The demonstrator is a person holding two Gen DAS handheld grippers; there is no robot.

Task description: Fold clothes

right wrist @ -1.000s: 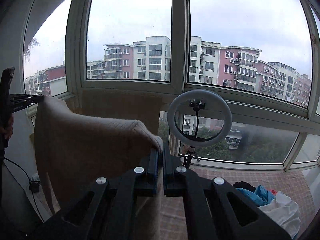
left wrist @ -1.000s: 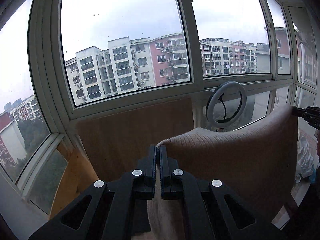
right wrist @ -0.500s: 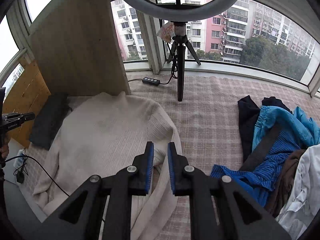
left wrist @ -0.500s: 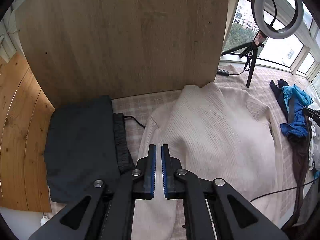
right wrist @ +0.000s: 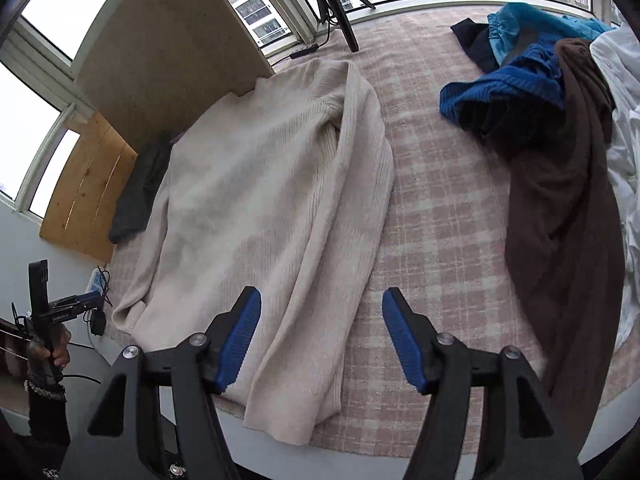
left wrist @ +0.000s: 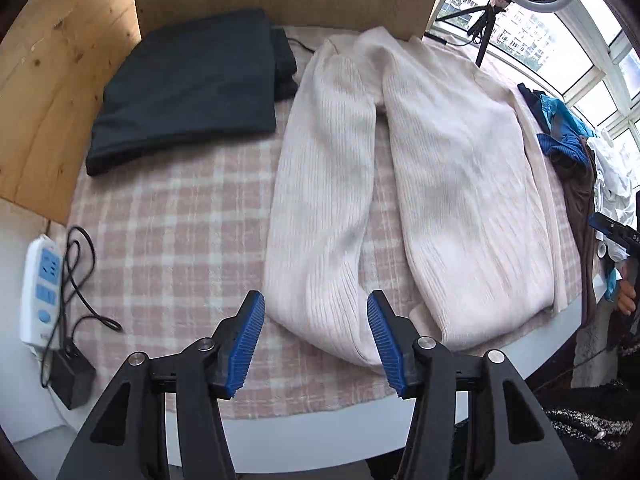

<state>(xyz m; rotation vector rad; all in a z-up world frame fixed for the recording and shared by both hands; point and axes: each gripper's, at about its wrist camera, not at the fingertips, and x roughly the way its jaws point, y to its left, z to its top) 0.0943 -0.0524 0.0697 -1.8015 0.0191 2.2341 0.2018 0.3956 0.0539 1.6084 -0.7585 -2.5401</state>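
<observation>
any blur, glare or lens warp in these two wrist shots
Left wrist view: the cream sweater looks slightly smeared, its ribbing soft; the window at top right is nearly blown out; the fisheye bows the wooden panel. Right wrist view: sharper knit, windows bright but buildings readable, dark corners, table edge curved.

My left gripper [left wrist: 316, 334] and right gripper [right wrist: 322, 334] share black angular arms, silver screws and ribbed blue pads [left wrist: 248, 344] (a dark, sparkly-cuffed sleeve [right wrist: 44, 408] shows too).
</observation>
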